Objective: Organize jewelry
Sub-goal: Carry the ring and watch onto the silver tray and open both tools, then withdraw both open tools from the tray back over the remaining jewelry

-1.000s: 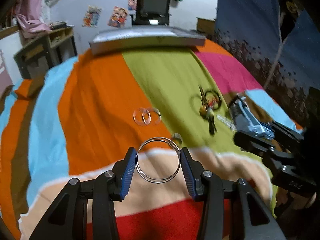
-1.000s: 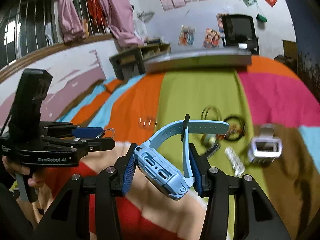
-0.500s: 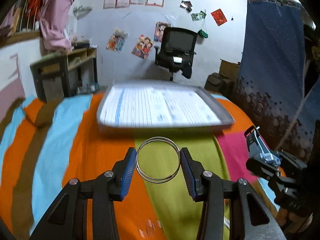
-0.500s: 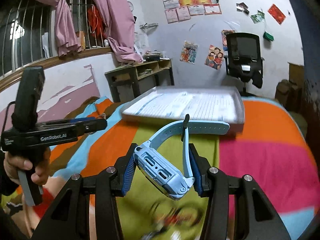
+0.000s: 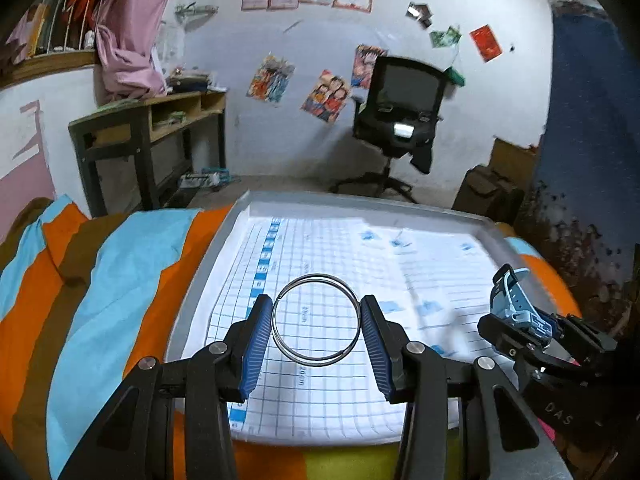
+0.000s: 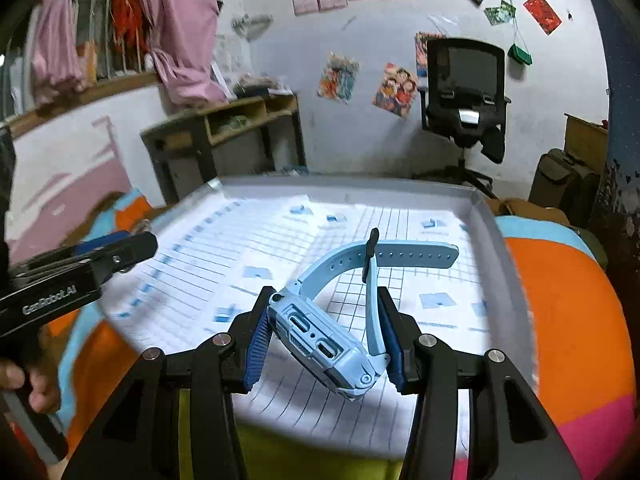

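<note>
My left gripper (image 5: 316,322) is clamped on a thin metal bangle (image 5: 315,320), its blue pads (image 5: 254,344) pressing the ring from either side so that it stands open toward the camera, held in the air above a shallow grey tray (image 5: 208,256). The tray is lined with a white sheet printed with a blue grid and lies on a bed (image 5: 100,280) covered in orange, light blue and brown stripes. My right gripper (image 6: 322,340) is closed on a light blue smartwatch (image 6: 320,340): the watch body sits tilted between the pads, its side buttons facing the camera, and the strap (image 6: 384,254) loops up and forward over the tray (image 6: 488,220). In the left wrist view the right gripper (image 5: 532,332) shows at the right edge over the tray's near right corner, with the watch (image 5: 516,304) sticking up from it. In the right wrist view the left gripper (image 6: 120,252) reaches in from the left over the tray's left rim, and a hand (image 6: 28,384) grips its handle low at the edge. Beyond the bed stand a black office chair (image 6: 464,92) and a wooden desk (image 6: 224,120) against a wall with posters.
</note>
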Demonstrator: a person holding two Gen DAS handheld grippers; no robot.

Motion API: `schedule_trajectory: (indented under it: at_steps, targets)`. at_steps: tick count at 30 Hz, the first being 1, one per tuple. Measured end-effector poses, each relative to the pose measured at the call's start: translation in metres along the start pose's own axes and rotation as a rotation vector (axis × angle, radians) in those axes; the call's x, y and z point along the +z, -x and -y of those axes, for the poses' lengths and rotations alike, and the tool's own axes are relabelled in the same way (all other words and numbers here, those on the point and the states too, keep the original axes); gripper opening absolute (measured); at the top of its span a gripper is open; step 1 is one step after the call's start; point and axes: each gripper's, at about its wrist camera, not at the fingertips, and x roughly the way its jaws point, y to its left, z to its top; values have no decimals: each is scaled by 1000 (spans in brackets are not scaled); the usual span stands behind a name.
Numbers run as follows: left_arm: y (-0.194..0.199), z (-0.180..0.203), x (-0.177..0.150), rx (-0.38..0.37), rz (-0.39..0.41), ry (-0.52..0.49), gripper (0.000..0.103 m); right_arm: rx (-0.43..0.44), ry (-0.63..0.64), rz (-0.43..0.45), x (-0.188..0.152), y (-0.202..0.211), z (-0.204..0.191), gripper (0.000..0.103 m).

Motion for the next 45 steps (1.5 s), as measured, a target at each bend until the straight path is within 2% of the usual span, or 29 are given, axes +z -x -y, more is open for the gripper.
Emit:
schedule_trajectory:
  at_steps: [3,8,11,16,21,24,26,28,30,32,33,35,37,40,45]
  targets:
    - [-12,0,-8,42,-42,-5,43,-3,19,-42,-3,-13,-7,44]
    - [-22,-5,-28,86,-120,-14,43,-6,80,-82,-20,-12,-14,44]
    - [-14,0,-42,95,-111,-61,43,-16,105,-90,-28,-6,-10,44]
    - [2,13,-63,74,-146,-103,43,9,128,-123,-36,5,0,44]
    - [17,19,-71,44,-157,-82,43,37,156,-126,-39,15,5,44]
    - [22,17,-70,44,-117,-57,45,57,137,-105,-37,18,8,45]
    - [29,15,-69,45,-85,-29,56,66,132,-87,-36,22,10,50]
    - [37,12,-67,48,-41,1,72,66,133,-61,-35,29,14,56]
    - [50,12,-67,49,7,26,78,66,143,-14,-33,44,15,61]
    - [66,14,-68,50,44,45,80,56,152,18,-32,58,14,66]
    - [72,15,-69,54,55,51,84,51,151,41,-31,69,14,67]
    - [96,18,-73,66,108,75,89,61,132,95,-30,95,15,79]
    - [117,20,-78,73,159,101,98,70,120,153,-28,121,15,86]
    - [166,28,-91,89,256,140,103,97,117,240,-32,171,13,99]
    - [244,43,-116,87,341,127,103,101,129,349,-50,253,10,102]
